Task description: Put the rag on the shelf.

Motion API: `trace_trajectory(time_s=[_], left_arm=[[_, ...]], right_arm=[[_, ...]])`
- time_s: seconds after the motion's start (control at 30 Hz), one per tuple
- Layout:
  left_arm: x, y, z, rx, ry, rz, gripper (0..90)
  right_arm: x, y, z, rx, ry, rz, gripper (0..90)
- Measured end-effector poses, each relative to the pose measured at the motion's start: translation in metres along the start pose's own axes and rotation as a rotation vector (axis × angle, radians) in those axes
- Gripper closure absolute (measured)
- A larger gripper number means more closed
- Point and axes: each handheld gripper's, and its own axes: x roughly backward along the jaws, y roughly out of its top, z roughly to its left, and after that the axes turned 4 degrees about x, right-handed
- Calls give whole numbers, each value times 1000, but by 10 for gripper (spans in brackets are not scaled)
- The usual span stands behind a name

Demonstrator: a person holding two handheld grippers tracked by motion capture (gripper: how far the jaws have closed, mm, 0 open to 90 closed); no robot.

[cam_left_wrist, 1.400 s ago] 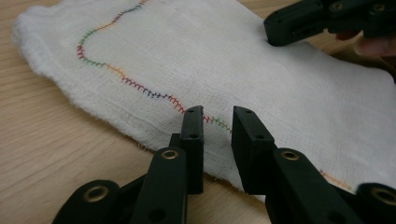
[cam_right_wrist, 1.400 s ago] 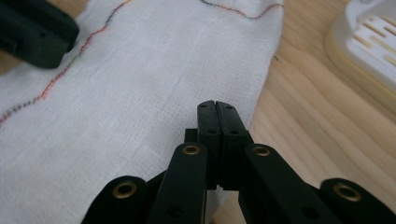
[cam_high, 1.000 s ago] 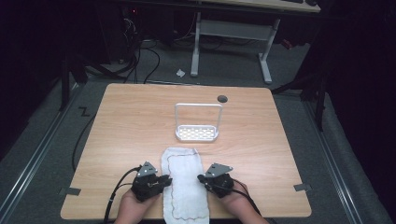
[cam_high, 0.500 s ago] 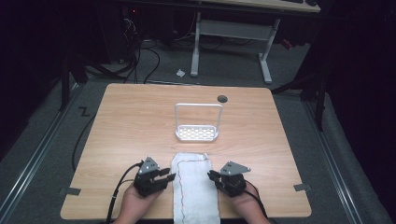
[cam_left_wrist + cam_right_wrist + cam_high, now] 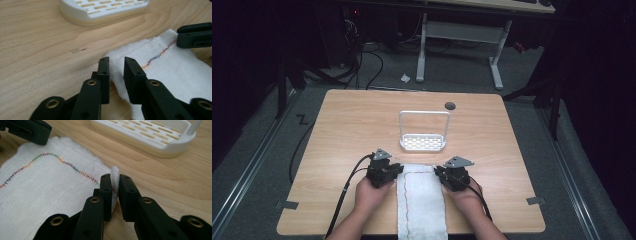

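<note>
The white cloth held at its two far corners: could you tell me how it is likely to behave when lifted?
The white cloth will probably hang limp and sag between the left gripper and right gripper, since it is thin open-weave fabric bunching at the pinched corner. It looks light. Its frayed edges may slip from the jaws, and it could drag against the white rack nearby.

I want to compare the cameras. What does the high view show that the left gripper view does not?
High view alone: the whole table, the rack's upright handle, the person's hands, the floor cables and the desk legs behind.
Left gripper view alone: the left gripper jaws close up, slightly apart around the cloth corner, and the coloured stitching in detail.
Both: the cloth, the white rack base, the right gripper at the other corner.
</note>
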Motion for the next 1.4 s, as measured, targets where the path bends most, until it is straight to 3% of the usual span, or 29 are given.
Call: trace_trajectory(time_s=[0.23,0.33,0.53,0.6,0.77,0.87,0.93,1.1,1.17,1.4], left_arm=[[1,7,-11,-52,37,-29,875],[-2,11,-10,-43,48,-44,874],[-20,12,-4,-23,65,-15,863],[-22,13,-3,-17,66,-21,835],[-28,16,0,-13,68,-22,669],[-30,16,0,-2,38,-25,639],[-31,16,-2,-3,16,-17,658],[-30,15,-4,-1,15,-4,777],[-30,13,-2,20,-15,-4,815],[-28,9,-1,29,-23,-24,831]], right_arm=[[-1,-3,-3,-1,4,10,818],[-2,-4,-5,0,8,10,815],[-2,-5,-6,-12,2,11,805],[-1,-5,-7,-18,1,13,797],[-2,-5,-7,-19,-1,14,791],[-2,-5,-7,-19,-2,13,789],[-2,-5,-7,-19,-2,14,788],[-2,-5,-8,-23,-2,14,776],[-2,-5,-8,-25,-3,12,762],[-2,-5,-13,-114,14,4,562]])
